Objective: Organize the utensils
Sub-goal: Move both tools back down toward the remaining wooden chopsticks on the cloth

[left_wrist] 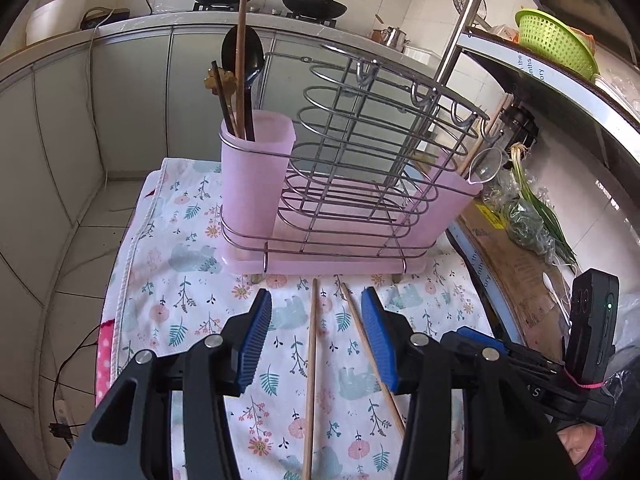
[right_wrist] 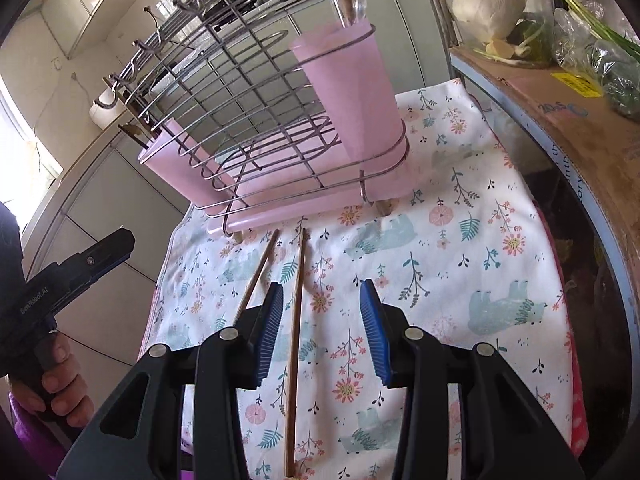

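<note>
Left gripper [left_wrist: 316, 336]: tilted downward over the floral cloth [left_wrist: 192, 280], blue pads spread apart and gripping nothing; both thin wooden chopsticks [left_wrist: 310, 380] lie on the cloth between them.
Right gripper [right_wrist: 322, 332]: also tilted downward, released; one chopstick [right_wrist: 294, 340] between its pads, untouched.
Pink wire-framed utensil rack [left_wrist: 320, 184]: upright just beyond the chopstick tips.
Left hand [right_wrist: 60, 384]: wrapped around its gripper's handle.

Background: two woks [left_wrist: 314, 5] on far stove, green basket [left_wrist: 554, 40] on right shelf, cabbage [right_wrist: 492, 0] and scallions [left_wrist: 540, 208] on cardboard at right.
</note>
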Motion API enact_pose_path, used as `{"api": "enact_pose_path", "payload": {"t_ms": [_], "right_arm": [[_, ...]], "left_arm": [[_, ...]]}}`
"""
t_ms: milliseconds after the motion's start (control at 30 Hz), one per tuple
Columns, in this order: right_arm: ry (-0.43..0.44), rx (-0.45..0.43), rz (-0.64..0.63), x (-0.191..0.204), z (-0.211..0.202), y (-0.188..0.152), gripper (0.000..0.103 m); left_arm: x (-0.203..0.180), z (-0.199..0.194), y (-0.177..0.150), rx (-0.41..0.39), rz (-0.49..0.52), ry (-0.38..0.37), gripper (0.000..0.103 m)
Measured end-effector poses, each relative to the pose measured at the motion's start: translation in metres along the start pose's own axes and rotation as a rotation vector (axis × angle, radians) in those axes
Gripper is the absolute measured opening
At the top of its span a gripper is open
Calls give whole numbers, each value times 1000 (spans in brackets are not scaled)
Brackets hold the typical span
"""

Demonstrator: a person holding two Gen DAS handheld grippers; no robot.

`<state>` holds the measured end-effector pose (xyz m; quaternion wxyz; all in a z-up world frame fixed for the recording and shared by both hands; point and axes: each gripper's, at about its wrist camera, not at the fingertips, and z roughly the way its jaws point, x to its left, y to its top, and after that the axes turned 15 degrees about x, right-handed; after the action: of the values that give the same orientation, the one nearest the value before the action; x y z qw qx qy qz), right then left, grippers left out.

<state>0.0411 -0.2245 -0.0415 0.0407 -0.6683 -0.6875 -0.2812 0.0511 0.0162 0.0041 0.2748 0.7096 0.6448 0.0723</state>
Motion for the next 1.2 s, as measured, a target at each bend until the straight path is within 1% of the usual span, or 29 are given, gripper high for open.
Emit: {"api": "enact_pose_path", "payload": {"t_ms": [100,400,600,733,900,967,1100,1200], "right_arm": [[6,27,5,2,4,-2,41],[16,106,16,2,27,0,41],[22,165,3,-1,45,4,41],[26,186,-7,-3,53,4,41],[37,207,-10,-5,60,5,41],[42,211,-10,-6,61,5,41],[48,213,-9,-5,62,5,41],[50,212,-3,-7,61,5,41]], "left_arm": [[2,6,-2,34,3,-6,46],[5,37,-3,155,15,25,46],[6,69,11,221,-4,43,46],[2,93,23,273,10,83,46],[-10,120,33,330,66,133,43],[-14,126,36,338,77,145,40],[-23,137,41,350,112,173,38],[-26,144,43,361,124,197,28]]}}
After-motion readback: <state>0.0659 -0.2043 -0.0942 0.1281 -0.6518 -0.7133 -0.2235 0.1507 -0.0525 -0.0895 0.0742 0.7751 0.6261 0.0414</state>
